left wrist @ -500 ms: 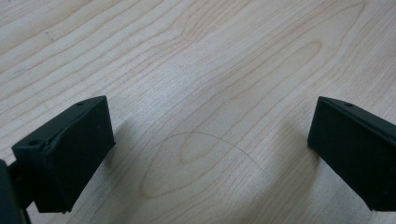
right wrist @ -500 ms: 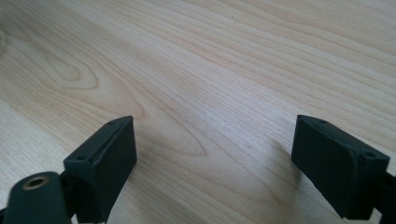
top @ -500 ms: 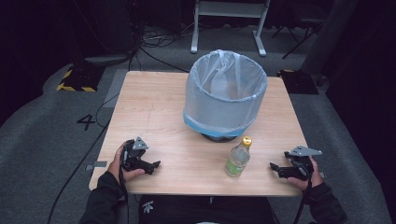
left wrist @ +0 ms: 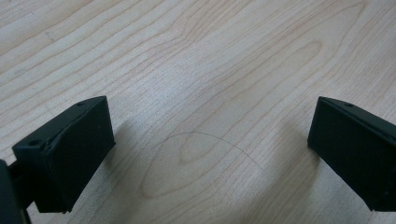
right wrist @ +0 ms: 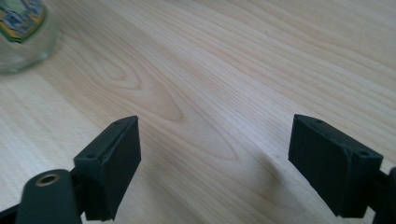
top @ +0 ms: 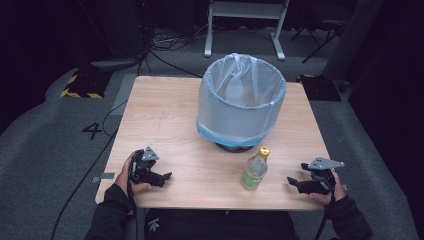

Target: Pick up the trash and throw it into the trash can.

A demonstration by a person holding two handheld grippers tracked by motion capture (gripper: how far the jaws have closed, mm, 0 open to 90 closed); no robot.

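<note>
At the near edge of the light wooden table (top: pixel 165 110), left gripper (top: pixel 164 176) and right gripper (top: pixel 295 183) resting low over the bare wood, jaws of each spread wide with nothing between them. Between them, nearer the right one, standing upright: a clear glass bottle with a yellow cap and green label (top: pixel 254 168). Just beyond, at mid-table, a round bin lined with a translucent pale-blue plastic bag (top: pixel 240 102)

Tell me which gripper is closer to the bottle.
The right gripper: the bottle stands just to its left, and its base shows in the right gripper view. The left gripper sits farther off across the table.
</note>
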